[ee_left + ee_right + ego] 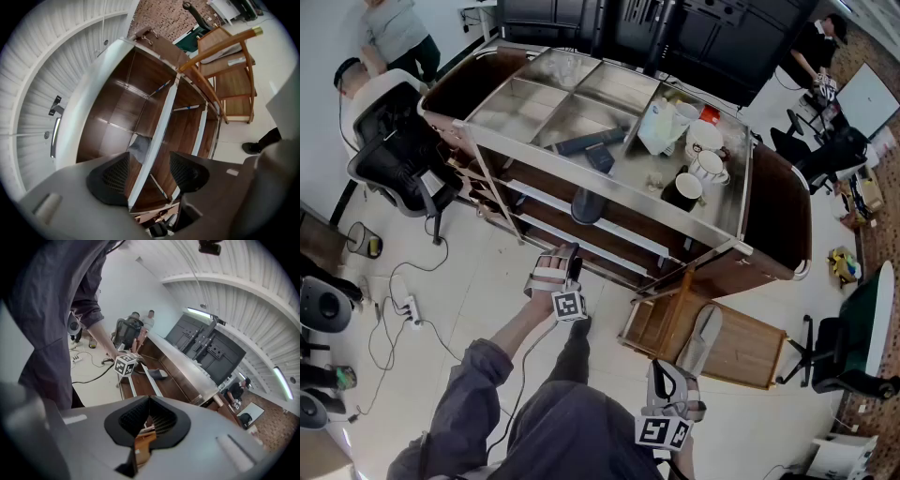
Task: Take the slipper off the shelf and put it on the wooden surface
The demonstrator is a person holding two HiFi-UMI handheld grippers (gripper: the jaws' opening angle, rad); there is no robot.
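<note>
on the middle shelf (pixel 639 223) of the steel-topped cart (pixel 609 185), the dark slipper (pixel 587 204) lies flat and nothing touches it. the left gripper (pixel 557 262) is near, in front of it, with fingers spread wide and only the shelf edge between them. the right gripper (pixel 670 380) is low beside the wooden stand (pixel 752 352), its fingers pressed together and empty. a pale slipper (pixel 700 339) lies on that stand.

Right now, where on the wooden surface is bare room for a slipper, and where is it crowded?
Free: the wooden surface right of the pale slipper. Crowded: the right end of the steel top, with mugs and a bag.
</note>
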